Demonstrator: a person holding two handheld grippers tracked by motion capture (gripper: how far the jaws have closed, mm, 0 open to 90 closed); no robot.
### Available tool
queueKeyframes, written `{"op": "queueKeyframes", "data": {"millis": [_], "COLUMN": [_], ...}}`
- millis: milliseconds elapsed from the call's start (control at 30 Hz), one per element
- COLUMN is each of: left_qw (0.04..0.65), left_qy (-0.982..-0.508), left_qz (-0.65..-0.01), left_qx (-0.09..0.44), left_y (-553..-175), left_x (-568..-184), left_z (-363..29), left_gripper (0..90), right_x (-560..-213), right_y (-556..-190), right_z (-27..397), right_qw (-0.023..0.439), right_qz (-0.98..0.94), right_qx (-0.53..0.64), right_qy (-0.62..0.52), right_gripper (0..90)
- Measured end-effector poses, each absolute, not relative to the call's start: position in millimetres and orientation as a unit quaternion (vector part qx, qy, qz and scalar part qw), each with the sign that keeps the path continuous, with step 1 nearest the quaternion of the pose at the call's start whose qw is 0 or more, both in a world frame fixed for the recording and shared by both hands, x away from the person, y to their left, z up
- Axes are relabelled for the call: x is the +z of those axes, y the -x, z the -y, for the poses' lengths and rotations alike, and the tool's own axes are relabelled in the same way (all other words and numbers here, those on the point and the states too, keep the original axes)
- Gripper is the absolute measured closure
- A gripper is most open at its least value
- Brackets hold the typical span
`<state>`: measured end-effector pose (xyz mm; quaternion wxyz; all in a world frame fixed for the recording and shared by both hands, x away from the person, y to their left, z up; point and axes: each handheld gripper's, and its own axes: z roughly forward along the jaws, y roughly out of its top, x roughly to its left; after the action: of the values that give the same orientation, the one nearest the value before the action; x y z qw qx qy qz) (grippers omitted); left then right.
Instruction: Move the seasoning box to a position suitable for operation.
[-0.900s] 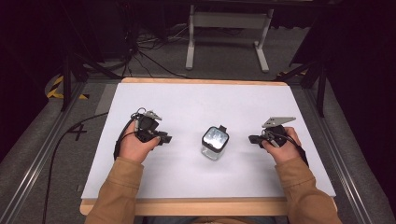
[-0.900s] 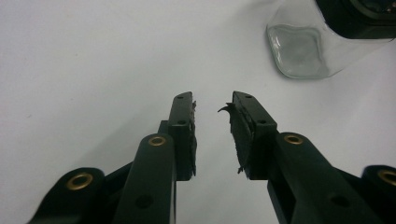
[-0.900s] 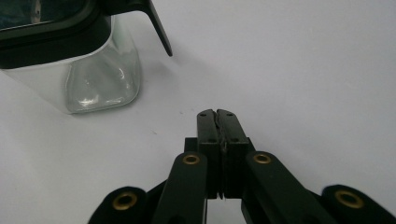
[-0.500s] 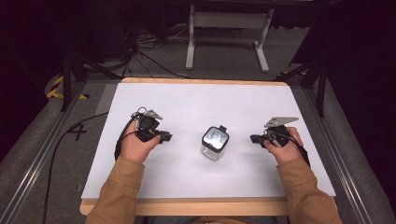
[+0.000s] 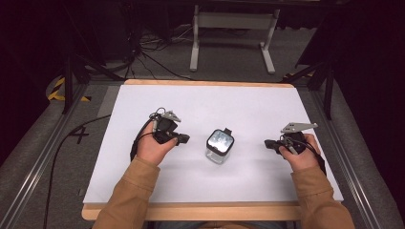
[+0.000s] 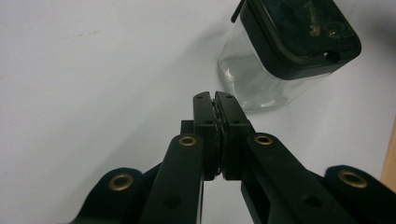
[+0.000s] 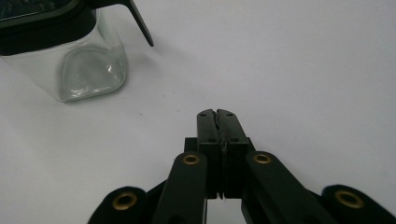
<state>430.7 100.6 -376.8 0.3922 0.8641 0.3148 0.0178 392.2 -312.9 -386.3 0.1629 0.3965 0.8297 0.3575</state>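
So there's a clear square jar [image 5: 219, 147] with a black lid sitting upright near the middle of the white bench [image 5: 210, 102], and a claw parked on each side of it, both pointing inward at it.

The left claw [image 5: 182, 139] is held low over the bench just left of the jar, close but not touching. In the left gripper view its two black jaws are pressed flat together with nothing between them, and the jar [image 6: 285, 49] sits just past the tips, up and to the right, with a small gap of bare bench between.

The right claw [image 5: 268, 143] is farther off on the other side, clearly apart from the jar. Its jaws are closed up tight too, empty. In the right gripper view the jar [image 7: 70, 51] is off in the upper left corner, with a thin black tab [image 7: 140, 23] sticking out from the lid and angling down toward the bench.
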Motion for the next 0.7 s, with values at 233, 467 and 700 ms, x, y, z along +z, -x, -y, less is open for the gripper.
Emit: {"op": "queueKeyframes", "data": {"millis": [233,467,700], "left_qw": [0.396,0.387,0.397], "left_qy": [-0.867,-0.874,-0.870], "left_qz": [-0.302,-0.295,-0.292], "left_qx": [0.013,0.001,-0.008], "left_y": [-432.8,-439.3,-441.9], "left_x": [-381.6,-397.0,-405.2], "left_z": [-84.9,-70.1,-64.7], "left_gripper": [88.8,89.0,88.8], "right_x": [-386.3,-387.2,-390.5], "right_y": [-387.4,-381.9,-381.5], "right_z": [318.3,320.5,320.5], "right_qw": [0.165,0.163,0.161], "right_qz": [-0.827,-0.827,-0.828], "right_qx": [0.357,0.357,0.355], "right_qy": [-0.401,-0.403,-0.402], "right_gripper": [89.9,89.8,89.8]}}
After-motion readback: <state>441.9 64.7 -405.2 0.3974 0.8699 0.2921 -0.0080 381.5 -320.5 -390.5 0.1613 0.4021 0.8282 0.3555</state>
